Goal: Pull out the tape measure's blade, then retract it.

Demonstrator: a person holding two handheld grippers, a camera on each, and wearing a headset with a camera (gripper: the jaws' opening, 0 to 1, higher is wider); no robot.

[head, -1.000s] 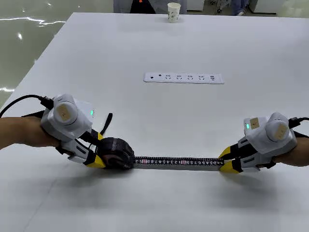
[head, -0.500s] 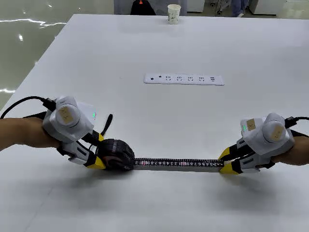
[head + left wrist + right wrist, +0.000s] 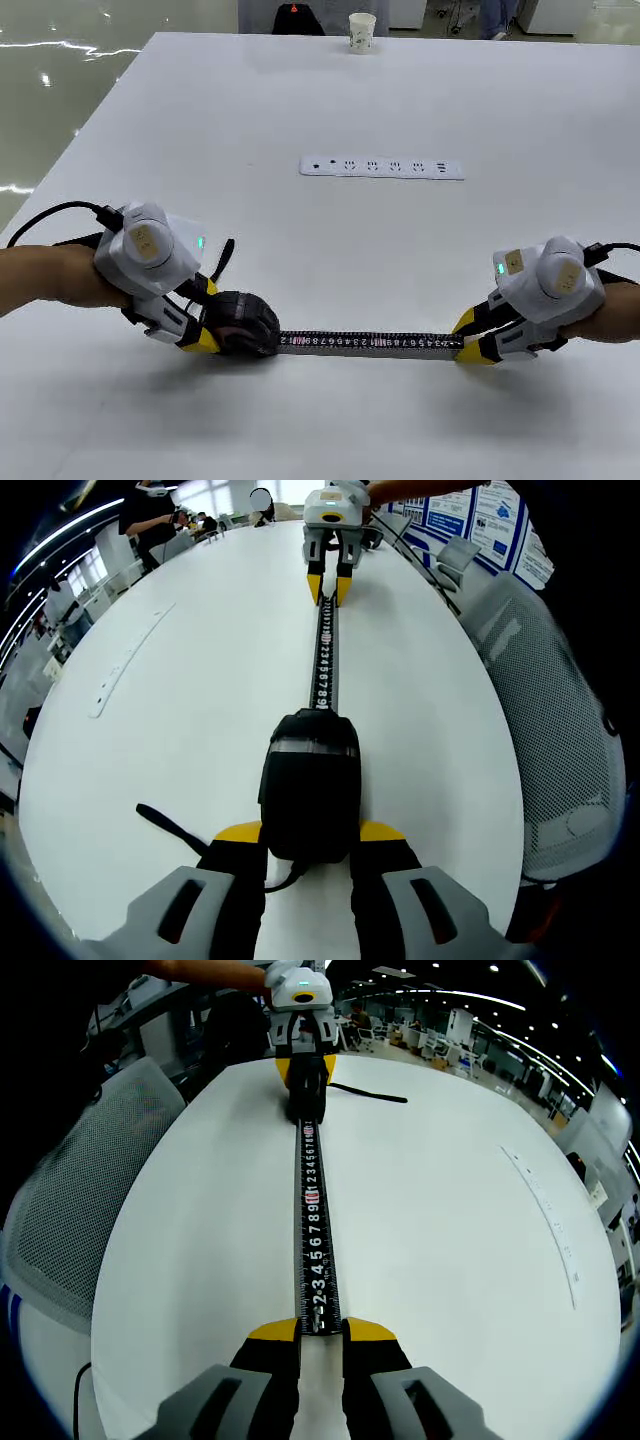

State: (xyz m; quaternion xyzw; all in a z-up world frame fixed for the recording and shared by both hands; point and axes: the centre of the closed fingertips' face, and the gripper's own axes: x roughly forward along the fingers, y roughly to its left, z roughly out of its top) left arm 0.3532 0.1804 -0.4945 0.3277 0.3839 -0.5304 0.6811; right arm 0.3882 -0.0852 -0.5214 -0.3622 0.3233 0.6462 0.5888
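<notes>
Your left gripper (image 3: 208, 312) clamps the one black, rounded tape measure case (image 3: 243, 320). Your right gripper (image 3: 466, 340) is closed, pinching the tip of its single flat, numbered blade (image 3: 370, 342), which lies drawn out straight between them on the smooth white worktop (image 3: 420, 260). Ahead of both grippers is wide open surface, then one white power strip (image 3: 380, 167), and one paper cup (image 3: 362, 30) near the far edge.

Open-plan office, this: a broad white counter (image 3: 520, 110) carrying a power strip (image 3: 381, 167) and paper cup (image 3: 362, 30), a mesh chair (image 3: 75, 1200) alongside, desks (image 3: 425, 1042) under ceiling lights (image 3: 492, 969), posters (image 3: 492, 518) beyond.
</notes>
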